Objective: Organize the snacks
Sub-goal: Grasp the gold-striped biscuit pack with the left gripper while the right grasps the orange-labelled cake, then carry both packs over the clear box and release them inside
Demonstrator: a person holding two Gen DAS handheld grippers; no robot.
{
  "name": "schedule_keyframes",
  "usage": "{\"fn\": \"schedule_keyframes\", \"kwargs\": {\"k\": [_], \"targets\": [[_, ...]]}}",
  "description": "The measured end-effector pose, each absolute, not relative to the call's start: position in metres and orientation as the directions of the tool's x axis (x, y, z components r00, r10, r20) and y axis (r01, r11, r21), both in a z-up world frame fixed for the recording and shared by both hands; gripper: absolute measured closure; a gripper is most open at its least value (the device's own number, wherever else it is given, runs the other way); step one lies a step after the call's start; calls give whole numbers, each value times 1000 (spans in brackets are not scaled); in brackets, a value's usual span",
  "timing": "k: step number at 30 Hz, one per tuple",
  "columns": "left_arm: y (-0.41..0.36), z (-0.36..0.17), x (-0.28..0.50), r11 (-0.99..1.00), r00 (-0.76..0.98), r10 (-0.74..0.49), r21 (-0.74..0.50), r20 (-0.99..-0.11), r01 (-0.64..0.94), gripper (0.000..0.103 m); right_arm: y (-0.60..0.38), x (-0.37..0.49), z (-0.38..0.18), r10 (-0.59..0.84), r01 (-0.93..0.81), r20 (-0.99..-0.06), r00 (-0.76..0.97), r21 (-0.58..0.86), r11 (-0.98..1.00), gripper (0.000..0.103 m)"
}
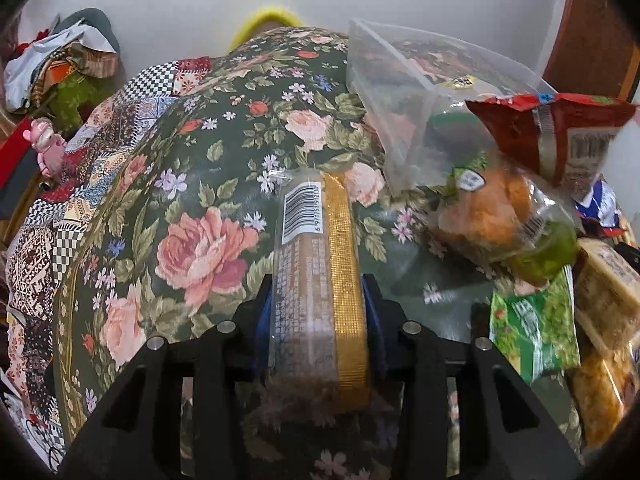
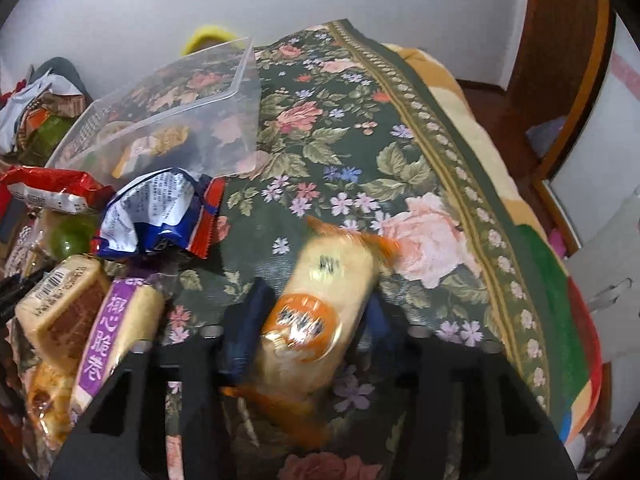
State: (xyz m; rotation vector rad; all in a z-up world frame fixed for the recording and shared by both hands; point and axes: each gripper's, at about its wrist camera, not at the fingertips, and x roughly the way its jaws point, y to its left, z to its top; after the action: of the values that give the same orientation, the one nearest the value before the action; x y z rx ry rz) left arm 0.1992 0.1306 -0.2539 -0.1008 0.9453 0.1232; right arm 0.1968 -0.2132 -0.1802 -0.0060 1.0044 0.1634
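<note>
Left hand-held gripper: my jaws are pinched on a long gold-striped snack bar, blue pads pressed to both its sides; it points away from me, barcode end farthest out.

Right hand-held gripper: my jaws are clamped on an orange-labelled snack pack, which sits tilted between the blue pads; the picture is blurred here, so the print cannot be read.

Floral cloth: dark green with pink roses, spread under everything; whether the held packs touch it I cannot tell.

Clear plastic box: lies tipped on the cloth ahead and to the left in my right view, with at least one yellowish packet inside.

Loose snack pile: seen from my right side, a blue-and-white wrapper lies just in front of the box, a red packet beside it, and a purple-labelled bar and a tan barcode block nearer me.

From my left side: an orange-filled clear bag leans against the box, with a green packet nearer to me.
</note>
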Motion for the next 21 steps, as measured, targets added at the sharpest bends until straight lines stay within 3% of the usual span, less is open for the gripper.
{"fn": "schedule_keyframes", "kwargs": {"k": [13, 15, 16, 17, 21], "targets": [[136, -212, 186, 987, 622, 46, -59, -782, -147, 67, -220, 197, -143, 190, -174, -782, 594, 106, 979, 71], [135, -199, 184, 989, 642, 44, -58, -766, -137, 75, -217, 198, -132, 207, -190, -762, 613, 112, 975, 71], [133, -192, 183, 989, 649, 46, -54, -759, -134, 93, -215, 199, -128, 214, -198, -754, 622, 113, 974, 71], [132, -187, 183, 990, 653, 45, -55, -756, -131, 103, -213, 200, -123, 221, -205, -744, 631, 114, 972, 71], [127, -171, 187, 994, 668, 26, -51, -744, -96, 103, -203, 205, -106, 257, -236, -711, 654, 131, 963, 71]]}}
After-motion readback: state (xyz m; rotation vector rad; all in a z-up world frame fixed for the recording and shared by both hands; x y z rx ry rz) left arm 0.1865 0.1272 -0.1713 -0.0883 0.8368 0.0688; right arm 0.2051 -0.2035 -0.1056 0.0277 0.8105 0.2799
